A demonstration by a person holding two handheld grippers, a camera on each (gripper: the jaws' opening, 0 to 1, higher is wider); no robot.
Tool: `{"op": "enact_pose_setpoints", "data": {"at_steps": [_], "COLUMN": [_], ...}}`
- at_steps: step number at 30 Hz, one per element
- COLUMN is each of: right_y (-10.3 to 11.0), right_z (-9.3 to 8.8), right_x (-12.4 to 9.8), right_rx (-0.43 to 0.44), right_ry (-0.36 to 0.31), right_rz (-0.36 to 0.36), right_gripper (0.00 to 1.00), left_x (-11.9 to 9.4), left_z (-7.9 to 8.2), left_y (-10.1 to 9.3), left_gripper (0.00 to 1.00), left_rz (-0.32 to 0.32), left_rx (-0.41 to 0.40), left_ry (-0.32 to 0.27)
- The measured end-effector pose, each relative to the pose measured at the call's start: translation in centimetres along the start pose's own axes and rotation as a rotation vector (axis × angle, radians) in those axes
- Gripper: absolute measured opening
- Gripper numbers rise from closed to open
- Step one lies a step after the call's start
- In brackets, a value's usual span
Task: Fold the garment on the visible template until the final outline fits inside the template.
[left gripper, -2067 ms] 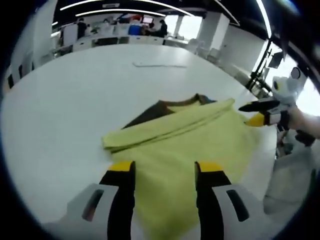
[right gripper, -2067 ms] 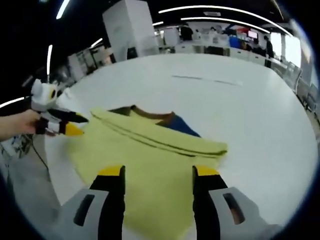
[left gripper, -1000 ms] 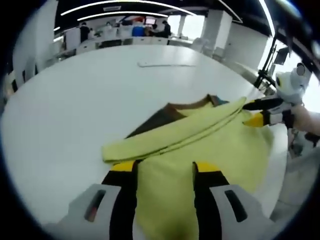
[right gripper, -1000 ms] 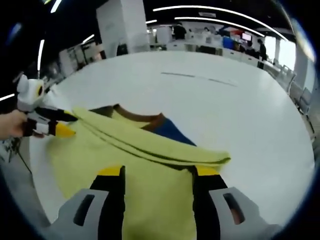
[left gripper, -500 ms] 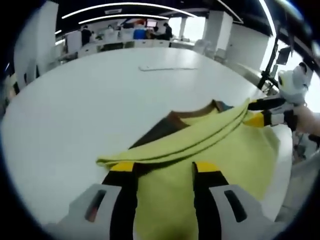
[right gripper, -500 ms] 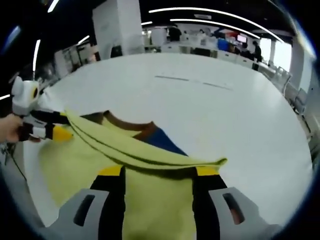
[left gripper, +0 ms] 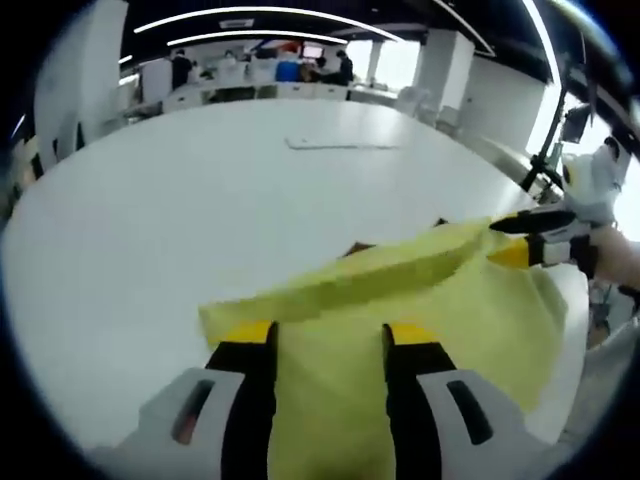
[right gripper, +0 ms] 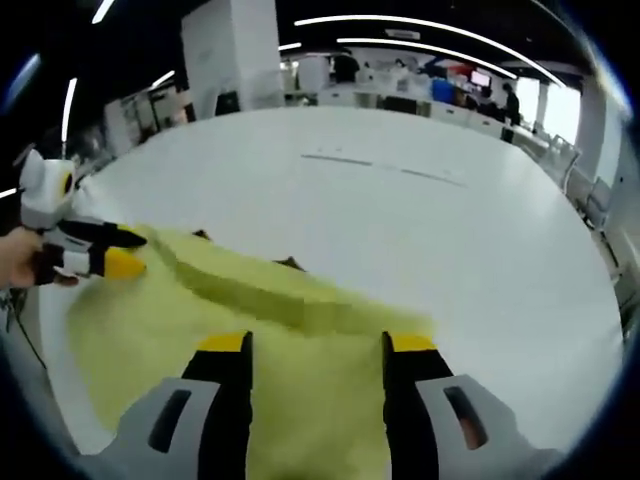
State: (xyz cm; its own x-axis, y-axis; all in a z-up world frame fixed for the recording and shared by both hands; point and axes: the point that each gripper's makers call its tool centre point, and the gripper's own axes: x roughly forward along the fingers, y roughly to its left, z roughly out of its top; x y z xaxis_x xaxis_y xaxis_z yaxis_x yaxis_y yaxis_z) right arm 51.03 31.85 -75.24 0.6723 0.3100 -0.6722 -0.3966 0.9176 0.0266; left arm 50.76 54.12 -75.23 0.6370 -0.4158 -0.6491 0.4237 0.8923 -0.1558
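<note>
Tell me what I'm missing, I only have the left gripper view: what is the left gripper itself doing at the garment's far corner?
Observer: In the right gripper view the left gripper sits at the left end of the raised fold of the yellow garment, held by a person's hand.
Operator: Is the brown collar visible from there?
Observer: Barely; a small dark patch peeks over the fold's far edge.
Operator: Anything else on the table?
Observer: A thin pale strip lies on the white table well beyond the garment.
</note>
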Motion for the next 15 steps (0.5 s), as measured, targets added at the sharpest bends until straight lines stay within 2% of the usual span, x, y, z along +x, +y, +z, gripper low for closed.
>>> {"op": "enact_pose_setpoints", "data": {"at_steps": [15], "right_y": [-1.2], "right_z": [0.7], "right_x": [1.0], "right_rx": [-0.002], "right_ry": [-0.004], "right_rz": [-0.019], "right_gripper": [0.51], "left_x": [1.1], "left_z": [1.1], "left_y": [0.6], "left_gripper": [0.39], "left_rz": [0.01], "left_rx": [0.013], "left_ry": [-0.008]}}
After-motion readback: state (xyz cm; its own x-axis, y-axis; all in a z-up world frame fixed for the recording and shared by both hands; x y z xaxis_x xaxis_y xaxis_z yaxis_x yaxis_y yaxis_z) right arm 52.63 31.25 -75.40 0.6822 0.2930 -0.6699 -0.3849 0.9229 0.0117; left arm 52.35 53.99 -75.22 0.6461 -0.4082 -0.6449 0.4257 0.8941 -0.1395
